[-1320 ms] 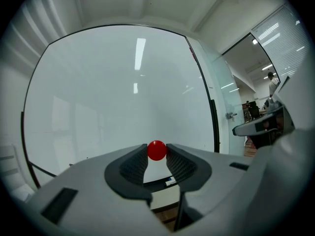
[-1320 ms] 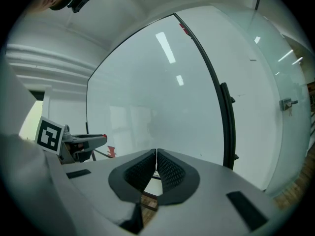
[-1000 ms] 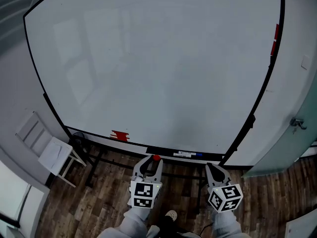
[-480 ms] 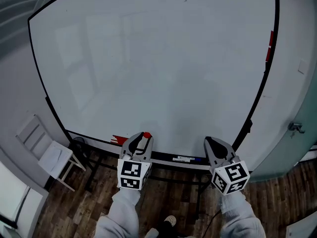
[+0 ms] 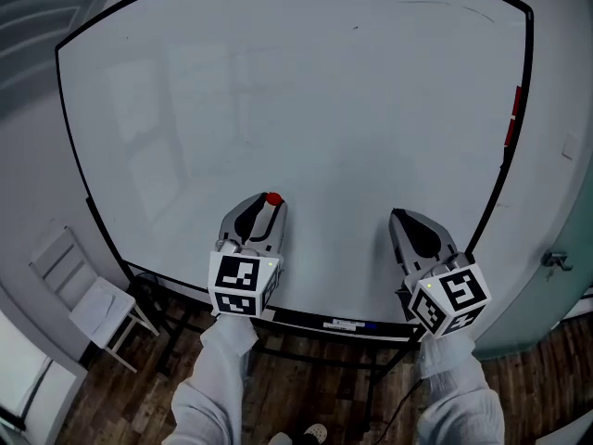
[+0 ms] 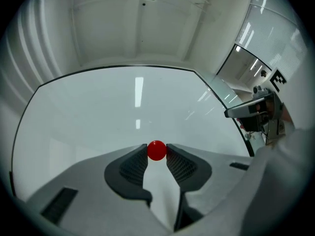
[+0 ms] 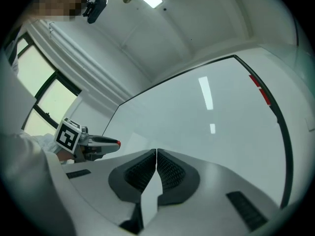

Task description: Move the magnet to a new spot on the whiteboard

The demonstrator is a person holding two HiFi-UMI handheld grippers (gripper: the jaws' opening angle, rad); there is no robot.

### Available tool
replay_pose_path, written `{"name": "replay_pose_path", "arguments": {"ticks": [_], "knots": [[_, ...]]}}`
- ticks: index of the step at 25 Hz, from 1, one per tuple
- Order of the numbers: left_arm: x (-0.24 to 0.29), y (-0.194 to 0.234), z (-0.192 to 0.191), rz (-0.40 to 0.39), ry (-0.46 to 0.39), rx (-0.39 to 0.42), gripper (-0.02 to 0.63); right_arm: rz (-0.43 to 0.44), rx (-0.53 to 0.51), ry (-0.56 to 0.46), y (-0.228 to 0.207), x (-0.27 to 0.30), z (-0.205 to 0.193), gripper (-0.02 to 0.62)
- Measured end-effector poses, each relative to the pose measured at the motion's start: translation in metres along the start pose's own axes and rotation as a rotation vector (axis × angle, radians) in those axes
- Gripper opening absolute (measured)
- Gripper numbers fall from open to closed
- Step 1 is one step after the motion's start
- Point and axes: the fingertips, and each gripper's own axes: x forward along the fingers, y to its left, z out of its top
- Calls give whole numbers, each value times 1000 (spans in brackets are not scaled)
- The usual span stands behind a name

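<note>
A small red round magnet sits pinched between the tips of my left gripper, which is shut on it. In the head view the same magnet shows at the tip of the left gripper, held up in front of the lower part of the whiteboard. My right gripper hovers beside it to the right, jaws shut with nothing between them. From the right gripper view the left gripper appears at the left, with a bit of red at its tip.
A red strip is stuck on the whiteboard's right frame. Markers lie on the tray under the board. A white folding chair stands at lower left on the wooden floor. A glass door is at the right.
Both grippers have risen from below the board's tray to in front of its lower area. The left one carries the red magnet upward with it.
</note>
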Motion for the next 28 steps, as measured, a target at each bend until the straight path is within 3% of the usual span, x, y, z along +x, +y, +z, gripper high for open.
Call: {"name": "replay_pose_path", "arguments": {"ticks": [6,11,20,28], "knots": [[40,16,48,40,-82,70,123,33,-62,-73,-16,35,47,29],[65,30,83,96,-124,109,123,48,-94,-90,-26,54,64,28],[86,38,81,142,-46,158,123,59,-81,-67,-37,70,69,28],[87,38,81,159,-38,169,127,68,-80,-57,-36,68,65,28]]}}
